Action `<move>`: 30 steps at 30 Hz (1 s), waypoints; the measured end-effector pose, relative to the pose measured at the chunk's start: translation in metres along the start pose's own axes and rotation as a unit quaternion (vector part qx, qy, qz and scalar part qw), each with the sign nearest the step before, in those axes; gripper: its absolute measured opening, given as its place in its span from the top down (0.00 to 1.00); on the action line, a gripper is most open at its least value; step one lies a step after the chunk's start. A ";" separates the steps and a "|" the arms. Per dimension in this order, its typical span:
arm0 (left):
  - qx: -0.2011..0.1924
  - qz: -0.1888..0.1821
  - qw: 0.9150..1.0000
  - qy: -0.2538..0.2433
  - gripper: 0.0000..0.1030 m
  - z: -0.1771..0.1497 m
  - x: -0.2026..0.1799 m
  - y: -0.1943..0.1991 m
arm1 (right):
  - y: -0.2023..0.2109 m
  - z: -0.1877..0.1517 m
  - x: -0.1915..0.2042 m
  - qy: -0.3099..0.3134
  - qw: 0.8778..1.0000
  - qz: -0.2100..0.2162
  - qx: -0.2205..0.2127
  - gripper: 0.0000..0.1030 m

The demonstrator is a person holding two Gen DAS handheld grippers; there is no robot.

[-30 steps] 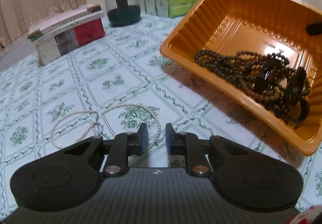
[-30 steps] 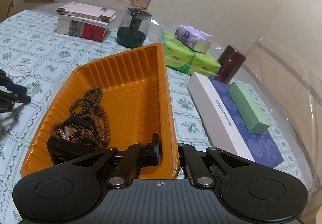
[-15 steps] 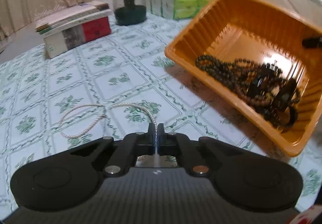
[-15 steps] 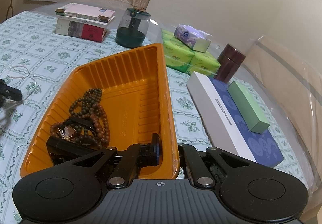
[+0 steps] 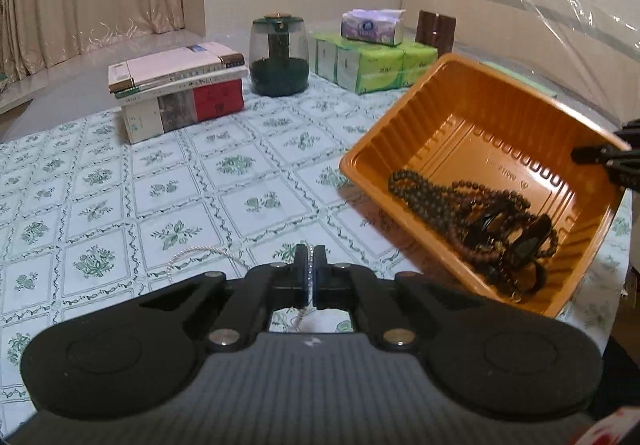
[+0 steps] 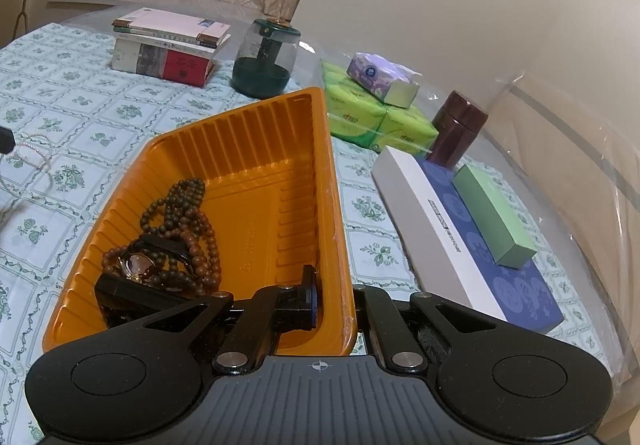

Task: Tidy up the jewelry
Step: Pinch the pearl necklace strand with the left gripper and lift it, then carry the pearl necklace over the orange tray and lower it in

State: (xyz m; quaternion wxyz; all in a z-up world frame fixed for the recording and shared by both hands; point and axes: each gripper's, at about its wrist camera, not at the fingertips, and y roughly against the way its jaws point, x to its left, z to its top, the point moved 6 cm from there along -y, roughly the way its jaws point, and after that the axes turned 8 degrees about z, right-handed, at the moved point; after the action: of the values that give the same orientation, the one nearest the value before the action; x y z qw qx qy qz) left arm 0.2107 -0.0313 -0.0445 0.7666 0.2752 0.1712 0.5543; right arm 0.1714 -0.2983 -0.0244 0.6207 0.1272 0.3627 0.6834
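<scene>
My left gripper (image 5: pixel 309 265) is shut on a white pearl necklace (image 5: pixel 200 251) and holds it above the patterned tablecloth; the strand hangs down to the left. The necklace also shows at the left edge of the right wrist view (image 6: pixel 34 155). An orange plastic tray (image 5: pixel 452 105) stands tilted at the right, holding brown bead strands (image 5: pixel 436 201) and a black watch (image 6: pixel 138 265). My right gripper (image 6: pixel 334 301) is shut on the tray's near wall (image 6: pixel 332 205), one finger inside and one outside.
A stack of books (image 5: pixel 180 89), a dark green glass jar (image 5: pixel 279 57), green tissue packs (image 5: pixel 372 65) with a purple tissue pack (image 5: pixel 372 27) on top and a brown canister (image 6: pixel 458 129) stand at the back. A blue-white box (image 6: pixel 468 237) with a green box (image 6: pixel 494 219) lies right of the tray.
My left gripper closed on the pearl necklace and lifted it off the cloth, tilting upward. The right gripper kept its hold on the tray's wall.
</scene>
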 end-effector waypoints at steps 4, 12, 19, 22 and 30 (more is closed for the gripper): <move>-0.009 -0.003 1.000 0.002 0.99 0.007 0.000 0.008 | 0.001 0.000 0.000 0.001 1.000 0.000 0.000 0.96; -0.029 -0.016 0.999 0.014 0.99 0.028 0.006 0.030 | 0.001 0.001 0.000 0.000 1.000 0.000 0.001 0.96; -0.040 -0.029 0.999 0.014 0.99 0.047 0.004 0.042 | -0.001 -0.004 -0.010 -0.024 1.000 0.011 -0.001 0.96; -0.041 -0.033 0.999 0.010 0.99 0.052 0.000 0.044 | -0.004 -0.010 -0.017 -0.044 0.999 0.020 -0.002 0.96; -0.050 -0.055 0.997 -0.005 0.99 0.074 -0.022 0.053 | -0.011 -0.026 -0.035 -0.098 0.994 0.045 -0.001 0.95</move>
State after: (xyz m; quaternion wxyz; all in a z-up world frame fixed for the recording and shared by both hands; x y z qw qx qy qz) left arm 0.2052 -0.0569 0.0457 0.8094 0.2293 0.1542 0.5182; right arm 0.1698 -0.3404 -0.0404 0.6219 0.2087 0.2934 0.6954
